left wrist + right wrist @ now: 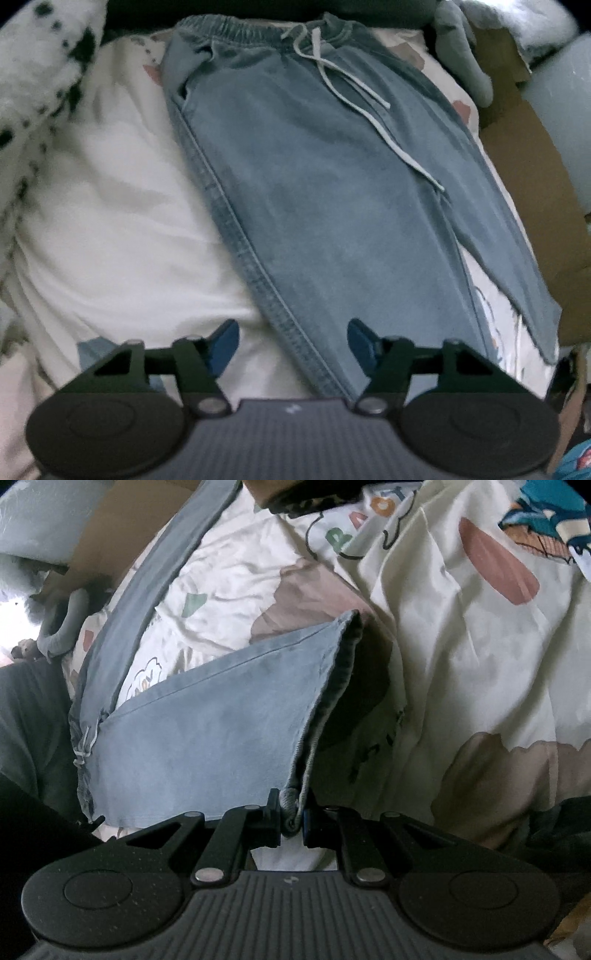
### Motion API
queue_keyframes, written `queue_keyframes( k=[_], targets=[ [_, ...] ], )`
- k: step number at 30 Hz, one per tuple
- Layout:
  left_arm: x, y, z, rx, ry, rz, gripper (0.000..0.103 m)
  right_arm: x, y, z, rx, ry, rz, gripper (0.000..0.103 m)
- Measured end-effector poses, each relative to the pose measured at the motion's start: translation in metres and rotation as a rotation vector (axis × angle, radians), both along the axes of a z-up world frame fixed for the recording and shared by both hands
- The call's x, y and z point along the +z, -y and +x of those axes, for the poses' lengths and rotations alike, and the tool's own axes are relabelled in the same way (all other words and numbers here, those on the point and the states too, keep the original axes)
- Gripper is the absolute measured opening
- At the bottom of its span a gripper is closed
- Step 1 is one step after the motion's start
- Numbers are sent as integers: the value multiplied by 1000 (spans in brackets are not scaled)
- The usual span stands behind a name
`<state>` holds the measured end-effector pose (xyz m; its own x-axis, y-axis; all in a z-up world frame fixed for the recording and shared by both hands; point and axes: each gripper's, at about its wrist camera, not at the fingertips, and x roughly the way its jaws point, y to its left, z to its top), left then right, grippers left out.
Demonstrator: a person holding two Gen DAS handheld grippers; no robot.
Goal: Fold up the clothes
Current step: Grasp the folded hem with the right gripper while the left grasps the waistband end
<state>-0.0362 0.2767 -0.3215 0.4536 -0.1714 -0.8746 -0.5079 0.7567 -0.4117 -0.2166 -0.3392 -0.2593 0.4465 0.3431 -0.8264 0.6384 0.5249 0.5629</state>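
Jeans (332, 206) hem under left claw (293, 341)

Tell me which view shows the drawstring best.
The left wrist view: the white drawstring lies in full sight, trailing from the waistband down across the jeans. The right wrist view shows only a small white bit near the bunched waist, too small to be sure of.

The left gripper (293, 341) points steeply downward with its jaws apart, the blue pads (225, 341) clear of any contact on either side. The right gripper (291, 818) also points steeply downward, its jaws closed together and clamping a bunched fold of fabric between the fingertips.
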Motion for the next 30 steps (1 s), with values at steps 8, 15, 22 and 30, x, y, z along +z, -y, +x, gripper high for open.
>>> queue_keyframes(
  k=[8,15,22,30],
  targets=[
    [-15,-11,-13,73,14,-53,36,19,7,6,-19,-7,-30,8],
    [-16,-26,-23,154,64,-116,32,28,14,8,-39,14,-42,9],
    [-18,-37,-23,277,160,-222,47,31,12,7,-31,1,-49,9],
    [-36,-51,-13,389,181,-284,37,33,11,10,-34,-8,-55,9]
  ],
)
